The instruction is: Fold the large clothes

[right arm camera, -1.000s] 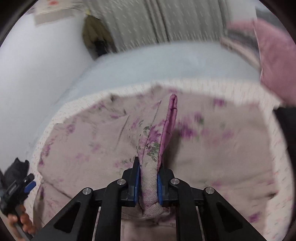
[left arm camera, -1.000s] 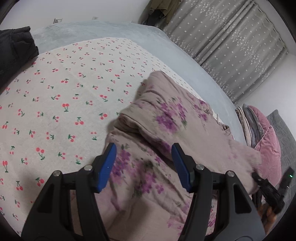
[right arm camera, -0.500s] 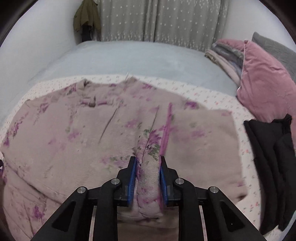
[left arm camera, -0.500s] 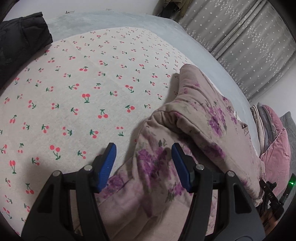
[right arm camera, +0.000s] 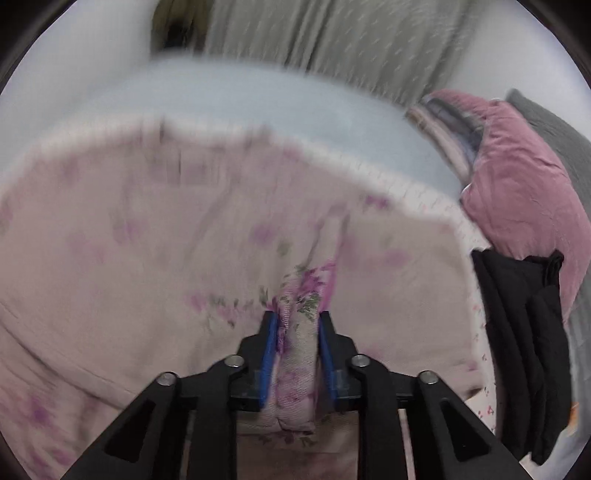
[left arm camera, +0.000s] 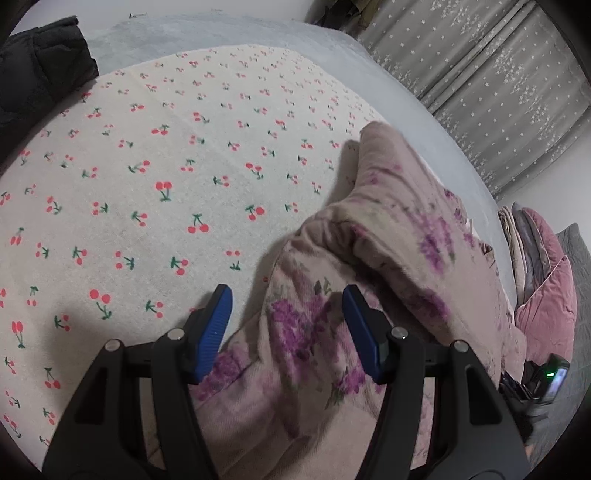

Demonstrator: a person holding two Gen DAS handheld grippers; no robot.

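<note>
My right gripper [right arm camera: 295, 350] is opening around the garment [right arm camera: 155, 258] fold; my left gripper [left arm camera: 286, 325] hangs released over its bed-side edge.

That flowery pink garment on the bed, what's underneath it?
The floral garment lies on a white cherry-print sheet, with pale blue bedding showing beyond it. Whatever lies directly beneath the garment's folds is covered.

A home bedroom: a bed [left arm camera: 221, 40] with a cherry-print sheet [left arm camera: 147, 166], pink cushions [right arm camera: 517, 192] and grey starred curtains [left arm camera: 498, 85].
</note>
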